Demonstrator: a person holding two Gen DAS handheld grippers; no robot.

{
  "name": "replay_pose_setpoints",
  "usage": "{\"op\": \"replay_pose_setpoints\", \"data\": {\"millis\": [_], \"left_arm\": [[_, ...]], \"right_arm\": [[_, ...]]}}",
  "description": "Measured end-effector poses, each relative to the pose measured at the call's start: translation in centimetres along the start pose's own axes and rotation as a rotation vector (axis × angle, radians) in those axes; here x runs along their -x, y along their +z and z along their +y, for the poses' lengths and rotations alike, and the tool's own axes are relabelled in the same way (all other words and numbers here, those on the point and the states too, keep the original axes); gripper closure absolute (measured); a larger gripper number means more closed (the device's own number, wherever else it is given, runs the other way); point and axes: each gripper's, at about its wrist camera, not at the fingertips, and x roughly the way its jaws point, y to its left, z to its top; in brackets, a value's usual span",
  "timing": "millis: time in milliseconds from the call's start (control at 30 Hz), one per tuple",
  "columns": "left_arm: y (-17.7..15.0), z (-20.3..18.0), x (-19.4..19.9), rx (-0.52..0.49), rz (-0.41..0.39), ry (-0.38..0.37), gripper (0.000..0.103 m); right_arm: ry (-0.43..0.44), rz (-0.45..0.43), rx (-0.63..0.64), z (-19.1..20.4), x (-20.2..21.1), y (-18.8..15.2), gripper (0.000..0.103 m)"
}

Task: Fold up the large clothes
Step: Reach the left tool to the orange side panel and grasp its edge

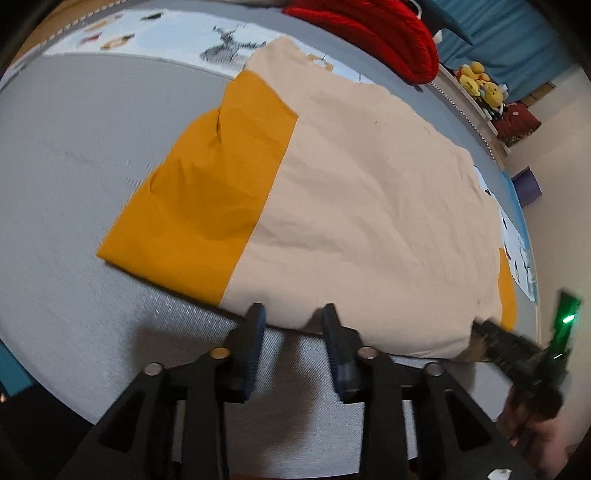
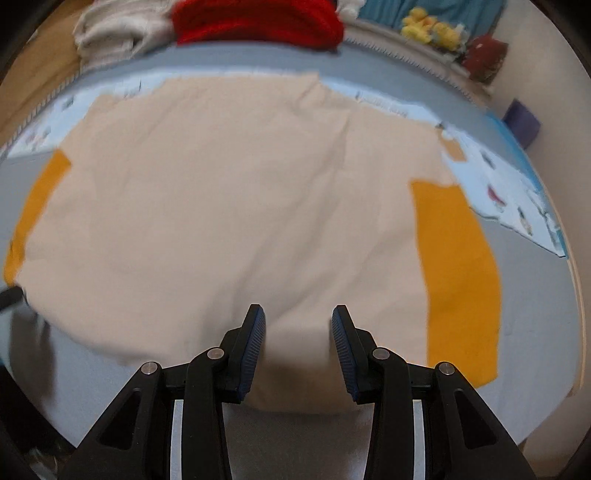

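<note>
A large beige shirt [image 1: 369, 203] with orange sleeves lies flat on a grey bed cover [image 1: 74, 147]. One orange sleeve [image 1: 207, 206] spreads out to the left. My left gripper [image 1: 293, 314] is open, its tips at the shirt's near hem with the hem edge showing between them. The right gripper [image 1: 480, 326] reaches the same hem further right, with a green light on its body. In the right wrist view the shirt [image 2: 240, 203] fills the middle. My right gripper [image 2: 298, 314] stands open over the near hem, cloth lying between its fingers. The other orange sleeve [image 2: 458, 277] lies to the right.
A red knit garment [image 1: 369, 29] and folded white clothes [image 2: 110, 29] lie at the far edge. A patterned sheet [image 1: 166, 33] shows under the shirt's far side. Yellow plush toys [image 1: 480, 81] sit on a ledge at the back right, a purple box [image 1: 528, 184] by the wall.
</note>
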Motion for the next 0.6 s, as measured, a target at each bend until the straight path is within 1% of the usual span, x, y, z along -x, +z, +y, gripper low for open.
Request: {"op": "replay_pose_setpoints", "data": {"millis": [33, 67, 133, 233, 367, 433, 600], "left_arm": [[-0.1, -0.1, 0.0, 0.002, 0.004, 0.001, 0.067], [-0.2, -0.1, 0.0, 0.004, 0.005, 0.000, 0.065], [-0.1, 0.0, 0.1, 0.016, 0.004, -0.006, 0.061], [0.1, 0.7, 0.1, 0.055, 0.010, -0.015, 0.055], [0.1, 2.1, -0.7, 0.147, 0.045, -0.053, 0.049], [0.1, 2.6, -1.1, 0.196, 0.059, -0.082, 0.048], [0.5, 4.0, -1.6, 0.301, 0.059, -0.129, 0.046]], "right_arm": [[-0.005, 0.052, 0.015, 0.2, -0.9, -0.4, 0.061], [-0.016, 0.079, 0.016, 0.1, -1.4, -0.7, 0.061], [-0.010, 0.060, -0.021, -0.4, -1.0, -0.6, 0.061], [0.001, 0.035, -0.019, -0.4, -0.5, -0.2, 0.061], [-0.011, 0.077, 0.008, -0.2, -1.3, -0.6, 0.061], [-0.016, 0.082, 0.015, 0.0, -1.4, -0.5, 0.061], [-0.008, 0.090, 0.011, 0.5, -1.0, -0.9, 0.061]]}}
